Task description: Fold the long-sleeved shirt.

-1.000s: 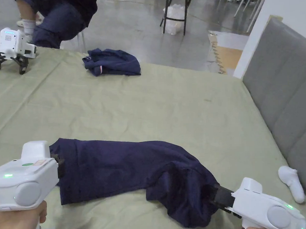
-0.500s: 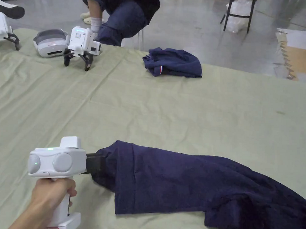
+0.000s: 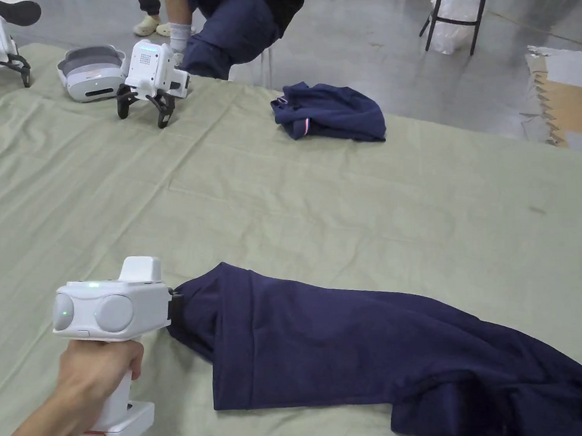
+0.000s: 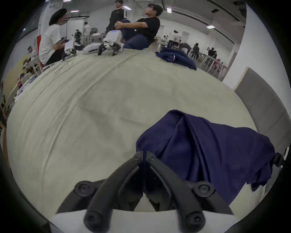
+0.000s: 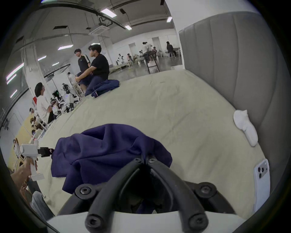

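A navy long-sleeved shirt (image 3: 372,350) lies stretched in a long band across the near part of the green sheet (image 3: 319,208). My left gripper (image 3: 176,297) pinches its left end; in the left gripper view the jaws meet on the cloth edge at my left gripper (image 4: 144,155), with the shirt (image 4: 204,149) bunched to the right. In the right gripper view my right gripper (image 5: 145,158) is shut on the shirt's (image 5: 102,151) other end, where the cloth is heaped up. The left gripper (image 5: 47,152) also appears there at the far left, held by a hand.
A second navy garment (image 3: 331,113) lies crumpled near the far edge. Two spare white grippers (image 3: 150,74) and a headset (image 3: 91,73) sit at the back left. A white sock (image 5: 245,127) and a phone (image 5: 261,181) lie by the grey padded wall (image 5: 236,71). People sit beyond the far edge.
The head camera has swung left, so the right gripper has left that view. The left gripper has edged closer into the shirt's end, and the band lies slightly flatter.
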Demonstrator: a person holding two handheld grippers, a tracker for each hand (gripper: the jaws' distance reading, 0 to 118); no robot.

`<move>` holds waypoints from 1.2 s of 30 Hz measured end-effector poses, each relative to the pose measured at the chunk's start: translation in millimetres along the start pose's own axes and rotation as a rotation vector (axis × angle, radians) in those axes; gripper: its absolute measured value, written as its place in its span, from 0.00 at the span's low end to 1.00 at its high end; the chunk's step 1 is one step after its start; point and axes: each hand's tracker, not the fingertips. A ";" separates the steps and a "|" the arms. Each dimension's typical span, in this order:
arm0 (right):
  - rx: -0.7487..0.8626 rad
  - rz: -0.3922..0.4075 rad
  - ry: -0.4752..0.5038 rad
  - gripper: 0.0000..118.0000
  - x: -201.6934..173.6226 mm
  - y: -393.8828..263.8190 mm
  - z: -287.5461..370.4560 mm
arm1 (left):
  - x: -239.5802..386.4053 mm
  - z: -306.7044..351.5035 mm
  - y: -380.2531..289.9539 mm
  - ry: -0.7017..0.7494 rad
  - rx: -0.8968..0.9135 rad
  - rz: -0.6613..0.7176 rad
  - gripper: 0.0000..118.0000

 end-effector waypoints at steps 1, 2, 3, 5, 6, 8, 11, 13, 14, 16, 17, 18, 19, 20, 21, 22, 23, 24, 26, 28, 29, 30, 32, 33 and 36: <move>0.017 -0.004 0.007 0.00 0.0 4.0 6.9 | -1.4 10.8 3.9 -0.009 0.043 0.022 0.05; 0.035 -0.010 0.021 0.00 4.0 10.3 12.3 | -1.7 23.5 8.7 -0.021 0.087 0.031 0.05; 0.057 -0.009 0.032 0.00 4.4 15.8 18.1 | -1.2 35.0 12.9 -0.023 0.129 0.028 0.05; 0.116 0.007 0.042 0.00 2.0 31.4 35.3 | 3.4 63.9 26.4 -0.024 0.200 -0.014 0.05; 0.130 0.003 0.060 0.00 3.9 39.4 39.7 | 5.2 72.5 31.2 -0.028 0.224 -0.028 0.05; 0.165 0.023 0.083 0.00 -0.7 61.4 55.7 | 12.4 102.3 48.1 -0.039 0.300 -0.049 0.05; 0.248 0.095 0.099 0.00 -10.8 96.5 83.0 | 25.1 146.1 71.6 -0.042 0.409 -0.093 0.05; 0.306 0.112 0.122 0.00 -16.3 122.3 105.6 | 33.6 175.1 87.6 -0.030 0.485 -0.118 0.05; 0.338 0.138 0.121 0.00 -19.9 138.1 117.5 | 37.0 191.8 97.8 -0.022 0.517 -0.119 0.05; 0.407 0.171 0.111 0.00 -23.4 165.5 142.8 | 39.2 219.1 113.6 -0.015 0.616 -0.135 0.05; 0.451 0.179 0.125 0.00 -23.3 180.8 158.1 | 39.2 235.7 124.5 -0.005 0.647 -0.140 0.05; 0.482 0.186 0.113 0.00 -24.2 192.8 169.1 | 38.6 249.8 132.6 -0.005 0.680 -0.126 0.05; 0.522 0.194 0.099 0.00 -24.2 208.2 185.0 | 37.0 267.3 142.3 -0.023 0.720 -0.103 0.05; 0.552 0.199 0.109 0.00 -23.5 220.6 197.4 | 36.1 283.9 150.7 -0.039 0.756 -0.086 0.05; 0.576 0.197 0.107 0.00 -23.1 231.8 208.0 | 36.1 296.5 158.3 -0.034 0.795 -0.076 0.05; 0.597 0.198 0.097 0.00 -24.1 245.8 218.9 | 37.5 310.4 169.2 -0.014 0.833 -0.074 0.05; 0.624 0.186 0.081 0.00 -25.3 259.2 228.8 | 38.9 324.1 181.4 -0.001 0.863 -0.069 0.05; 0.647 0.186 0.078 0.00 -26.4 271.5 238.2 | 42.7 338.1 191.7 -0.006 0.884 -0.055 0.05; 0.692 0.159 0.078 0.00 -31.0 295.3 254.9 | 46.9 360.8 214.2 -0.028 0.921 -0.017 0.05; 0.722 0.157 0.080 0.00 -38.5 315.5 269.3 | 55.1 379.0 233.4 -0.038 0.957 -0.010 0.05; 0.738 0.165 0.070 0.00 -42.9 327.6 277.7 | 62.2 389.2 246.0 -0.003 0.970 -0.024 0.05; 0.744 0.172 0.073 0.00 -47.0 337.3 282.0 | 66.9 396.8 255.3 -0.004 0.974 -0.037 0.05; 0.760 0.183 0.023 0.00 -55.8 360.6 292.6 | 75.1 412.5 274.7 -0.022 0.996 -0.020 0.05; 0.770 0.193 0.015 0.00 -58.5 369.3 296.2 | 79.5 418.5 282.9 -0.027 0.999 -0.019 0.05; 0.791 0.196 -0.011 0.00 -66.8 398.8 305.4 | 97.5 433.2 309.6 -0.007 1.025 -0.051 0.05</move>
